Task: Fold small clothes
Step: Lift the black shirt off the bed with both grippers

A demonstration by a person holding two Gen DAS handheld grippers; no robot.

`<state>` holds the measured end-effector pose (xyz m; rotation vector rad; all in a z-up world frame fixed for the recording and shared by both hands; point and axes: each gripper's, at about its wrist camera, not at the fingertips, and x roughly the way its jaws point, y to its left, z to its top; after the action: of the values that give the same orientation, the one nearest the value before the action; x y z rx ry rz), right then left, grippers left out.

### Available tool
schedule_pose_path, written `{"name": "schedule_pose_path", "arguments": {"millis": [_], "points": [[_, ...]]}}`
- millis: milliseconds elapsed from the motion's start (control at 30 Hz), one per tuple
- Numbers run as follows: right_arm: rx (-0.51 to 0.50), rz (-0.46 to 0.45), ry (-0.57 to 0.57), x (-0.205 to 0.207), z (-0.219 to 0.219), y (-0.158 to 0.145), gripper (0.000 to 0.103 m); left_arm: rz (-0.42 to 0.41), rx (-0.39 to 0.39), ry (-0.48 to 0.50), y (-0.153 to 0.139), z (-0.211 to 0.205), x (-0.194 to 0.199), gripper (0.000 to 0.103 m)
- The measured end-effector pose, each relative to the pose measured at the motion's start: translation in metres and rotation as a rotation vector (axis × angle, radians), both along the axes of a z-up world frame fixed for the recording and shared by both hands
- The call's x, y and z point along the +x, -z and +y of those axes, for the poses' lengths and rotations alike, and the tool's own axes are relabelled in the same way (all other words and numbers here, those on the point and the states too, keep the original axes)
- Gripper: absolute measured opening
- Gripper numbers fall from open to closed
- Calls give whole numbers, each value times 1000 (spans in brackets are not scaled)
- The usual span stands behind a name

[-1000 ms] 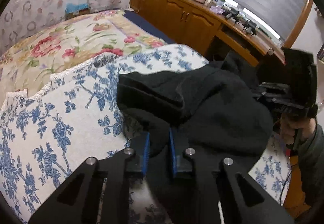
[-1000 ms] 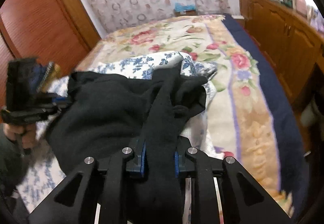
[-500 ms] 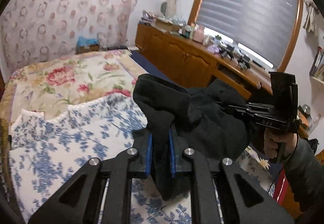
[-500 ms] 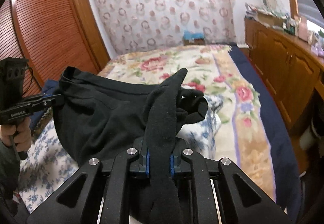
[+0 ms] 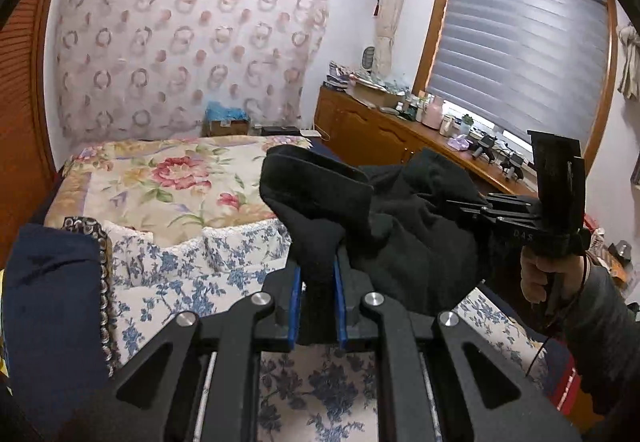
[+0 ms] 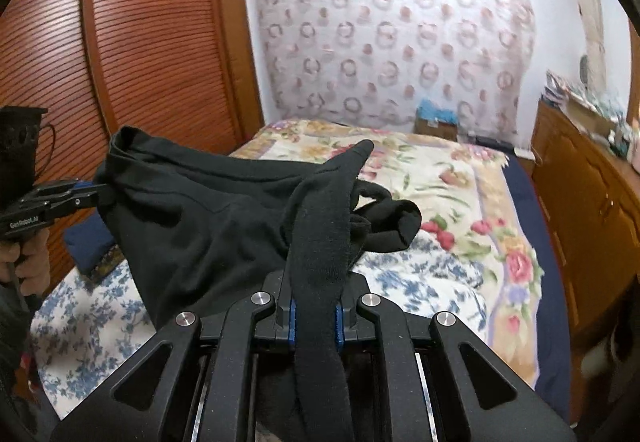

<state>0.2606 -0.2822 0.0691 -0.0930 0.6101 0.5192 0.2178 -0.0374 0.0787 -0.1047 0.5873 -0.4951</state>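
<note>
A small black garment point(image 5: 400, 234) hangs in the air between my two grippers, above the bed. My left gripper point(image 5: 316, 306) is shut on one edge of it, with black cloth between the blue pads. My right gripper point(image 6: 316, 306) is shut on another edge, and a strip of cloth runs up over its fingers. In the left wrist view the right gripper point(image 5: 476, 208) shows at the right, clamped on the garment. In the right wrist view the left gripper point(image 6: 90, 192) shows at the left, clamped on the garment point(image 6: 208, 218) by its hem.
Below lies a blue-flowered white cover point(image 5: 192, 282) on a bed with a pink-flowered quilt point(image 6: 452, 178). A navy cushion point(image 5: 48, 282) is at the left. A wooden cabinet point(image 5: 372, 134) with clutter runs along the right. A slatted wardrobe point(image 6: 100, 42) stands at the left.
Both grippers have lifted the black garment off the bed and raised it, so it now hangs stretched between them with the room's walls in view.
</note>
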Motion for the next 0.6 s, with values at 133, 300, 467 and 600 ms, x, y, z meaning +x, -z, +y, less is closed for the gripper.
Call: {"name": "schedule_pose_path", "arguments": {"millis": [133,300,467,600], "points": [[0,43,32,-15,-12,16,10,49,19,40,16,-7,7,12],[5,144,176,-31,-56,65,10,133,66,120,50,-52,32,12],[0,181,280,-39,-80,100,10,243,145,160,93,-100,68,13],[-8,170,304,-41,-81,106,11,282,185,145,108,-102,76,18]]}}
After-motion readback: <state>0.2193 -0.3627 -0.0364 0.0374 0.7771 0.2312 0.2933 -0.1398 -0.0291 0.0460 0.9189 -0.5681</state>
